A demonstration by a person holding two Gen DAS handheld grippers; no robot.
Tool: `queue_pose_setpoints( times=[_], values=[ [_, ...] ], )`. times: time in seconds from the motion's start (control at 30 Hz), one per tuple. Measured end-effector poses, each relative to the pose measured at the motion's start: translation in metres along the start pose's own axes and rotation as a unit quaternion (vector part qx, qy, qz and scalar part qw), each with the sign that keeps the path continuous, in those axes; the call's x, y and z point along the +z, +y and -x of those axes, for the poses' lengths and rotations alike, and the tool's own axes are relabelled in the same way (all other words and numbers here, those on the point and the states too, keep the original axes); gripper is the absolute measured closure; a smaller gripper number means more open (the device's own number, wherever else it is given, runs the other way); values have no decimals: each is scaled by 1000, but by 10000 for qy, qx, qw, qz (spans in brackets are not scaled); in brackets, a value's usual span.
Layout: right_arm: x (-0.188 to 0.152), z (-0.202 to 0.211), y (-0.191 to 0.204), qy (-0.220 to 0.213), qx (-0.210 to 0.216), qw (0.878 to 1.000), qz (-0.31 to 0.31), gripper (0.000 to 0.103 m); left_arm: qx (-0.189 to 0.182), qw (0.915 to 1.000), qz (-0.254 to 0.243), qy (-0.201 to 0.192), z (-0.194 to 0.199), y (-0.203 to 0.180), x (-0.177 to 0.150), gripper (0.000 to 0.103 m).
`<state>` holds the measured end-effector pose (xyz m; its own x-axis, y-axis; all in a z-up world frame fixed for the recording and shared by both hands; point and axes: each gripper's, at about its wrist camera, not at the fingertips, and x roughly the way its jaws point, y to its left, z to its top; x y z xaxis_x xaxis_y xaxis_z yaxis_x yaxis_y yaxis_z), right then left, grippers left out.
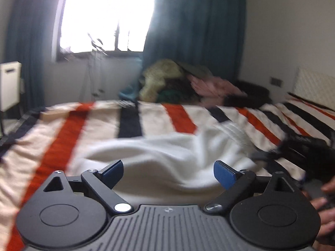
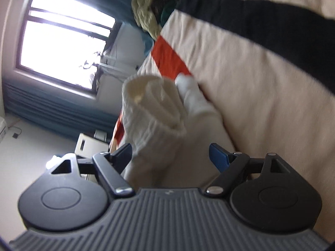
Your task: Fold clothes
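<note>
The left gripper (image 1: 168, 174) stands wide, its two blue pads well apart, hard and flat-faced on black matte arms. Nothing sits between them; just beyond lies a white garment (image 1: 167, 152), soft and smooth, rumpled into broad, rounded folds on the bed. The bedcover (image 1: 62, 138) beneath it is a cream cloth with wide orange and dark navy stripes running away from the camera. At the far side of the bed a heap of clothes (image 1: 167, 79) is piled up, with a fuzzy yellow-green piece, something pink and something dark. Behind it hang heavy teal curtains (image 1: 194, 21) beside a bright window (image 1: 104, 14). At the right edge of this view a dark blurred device and a person's fingers (image 1: 322, 207) show.

The right gripper (image 2: 170, 155) is also wide, and its view is rolled so the bed stands on edge. The garment's ribbed cuff (image 2: 155, 102) rises between the pads as an open tube, knitted in fine vertical ridges, with its cream lining folded inside. The left pad sits just beside or against the ribbed cloth; the blur hides which. The right pad is clear of it, so the jaws do not clamp it. The sleeve runs down from the cuff toward the gripper's grey ridged body.
</note>
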<state>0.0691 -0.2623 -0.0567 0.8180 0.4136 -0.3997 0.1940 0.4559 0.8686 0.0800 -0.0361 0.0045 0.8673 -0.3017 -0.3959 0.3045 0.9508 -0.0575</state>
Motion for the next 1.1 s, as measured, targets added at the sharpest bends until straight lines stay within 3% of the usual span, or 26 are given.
queue_pose_setpoints(
  times=[0.23,0.4,0.6,0.77,0.87,1.1],
  values=[
    [-11,-18,20,119,443,9984,335,20,720,9961,405,-315,-3,42,-2,8],
    [-10,-23,16,-282,246,9989,277,20,740,9891,1151,544,-31,70,-17,9],
    [-7,-27,5,-489,80,9987,95,22,751,9874,1197,705,-38,75,-22,9],
    [-6,-24,13,-679,-231,9958,571,48,809,9901,925,682,-44,65,-28,9],
    [-8,-20,18,-767,-366,9928,843,57,818,9904,908,648,-41,63,-30,9],
    [-16,4,48,-1280,-329,9755,1758,67,755,9898,1085,537,-31,66,-31,9]
  ],
)
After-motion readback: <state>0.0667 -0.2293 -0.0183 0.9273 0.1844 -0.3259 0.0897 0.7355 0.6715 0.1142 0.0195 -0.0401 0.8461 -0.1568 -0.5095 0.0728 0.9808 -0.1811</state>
